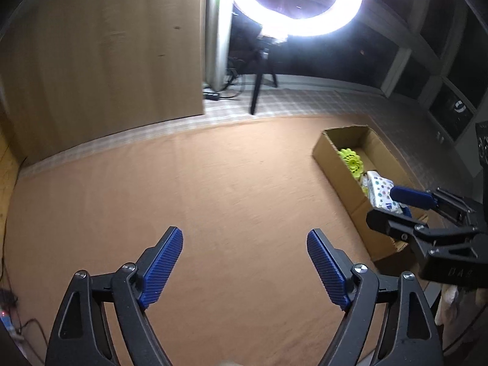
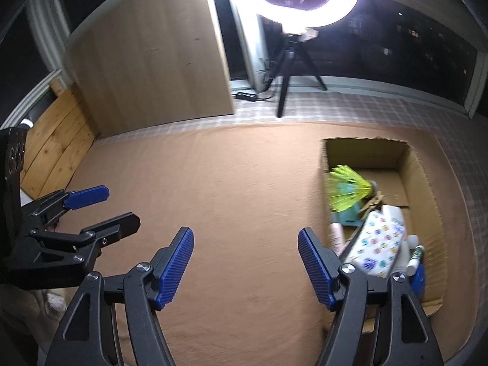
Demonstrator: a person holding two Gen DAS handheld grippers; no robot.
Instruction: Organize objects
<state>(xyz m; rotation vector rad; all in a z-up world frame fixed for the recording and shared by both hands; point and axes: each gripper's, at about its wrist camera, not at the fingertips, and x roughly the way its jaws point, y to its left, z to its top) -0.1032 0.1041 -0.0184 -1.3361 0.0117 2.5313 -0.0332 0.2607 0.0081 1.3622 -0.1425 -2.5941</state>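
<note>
A: State the location and handling properties of the items

B: All items lie in the open cardboard box (image 2: 410,164) at the right of the brown mat (image 2: 238,183). Far end: a yellow-green shuttlecock (image 2: 350,190), judged very light, with a skirt that crushes easily; take hold at the cork end. Near end: a tissue pack with coloured squares (image 2: 379,244), judged soft and light, with a film wrap likely to slip; grip across its narrow sides. Beside it stand white bottles (image 2: 396,216), only partly visible; judged stiff and smooth, so grip at the body, not the cap

A: State the condition of each tool

B: Left tool (image 1: 245,244): wide open, holding nothing, touching nothing, above bare mat, left of the box. Right tool (image 2: 245,244): open, a little narrower, holding nothing; its right finger sits in front of the box's near left edge in the right wrist view, and contact cannot be told

A: Loose items on the mat?

B: None visible in either view; the mat between the tools and the far checked floor (image 2: 335,103) is bare
</note>
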